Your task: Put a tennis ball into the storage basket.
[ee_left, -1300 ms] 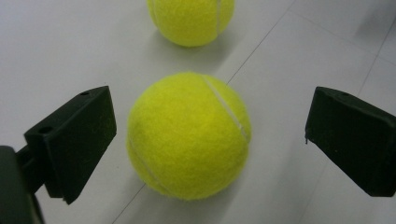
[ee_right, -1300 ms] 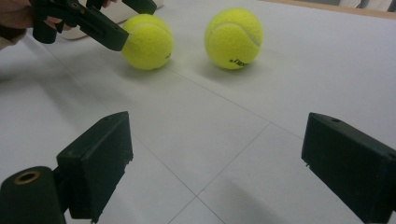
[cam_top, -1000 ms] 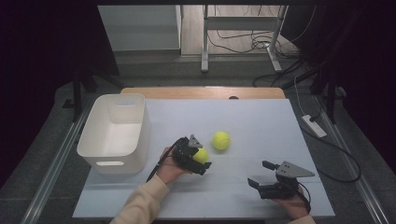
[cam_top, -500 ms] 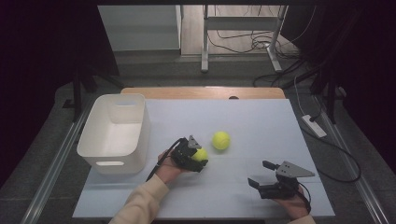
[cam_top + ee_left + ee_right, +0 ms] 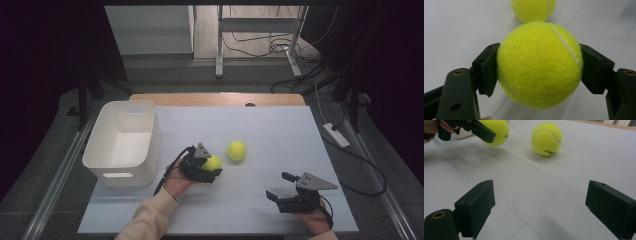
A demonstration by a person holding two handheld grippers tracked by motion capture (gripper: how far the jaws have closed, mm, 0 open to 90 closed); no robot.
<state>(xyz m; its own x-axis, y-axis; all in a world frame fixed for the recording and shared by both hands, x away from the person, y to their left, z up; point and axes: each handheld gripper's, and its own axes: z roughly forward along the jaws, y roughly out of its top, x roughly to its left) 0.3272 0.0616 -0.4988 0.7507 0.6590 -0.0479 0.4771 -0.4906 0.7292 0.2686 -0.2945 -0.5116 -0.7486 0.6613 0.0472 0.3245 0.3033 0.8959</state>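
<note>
Progress: left gripper [image 5: 209,170] fingers clamp near ball [image 5: 539,63] at desk [image 5: 280,130] centre, bin [image 5: 122,137] at 9 o'clock empty, second ball [image 5: 236,150] untouched, right gripper [image 5: 280,192] fingers spread, idle.

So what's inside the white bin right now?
The white bin looks empty in the high view: bare floor, no ball. Its near wall hides the strip behind it. Both tennis balls are outside: one in the left gripper, one free.

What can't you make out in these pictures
- Held tennis ball: its underside, cut from sight in the left gripper view by its own bulk; whether it touches the table is unclear.
- Second tennis ball: top cropped by that view's edge.
- Its printed logo: too small to read.
- White bin: near inner wall hidden in the high view.
</note>
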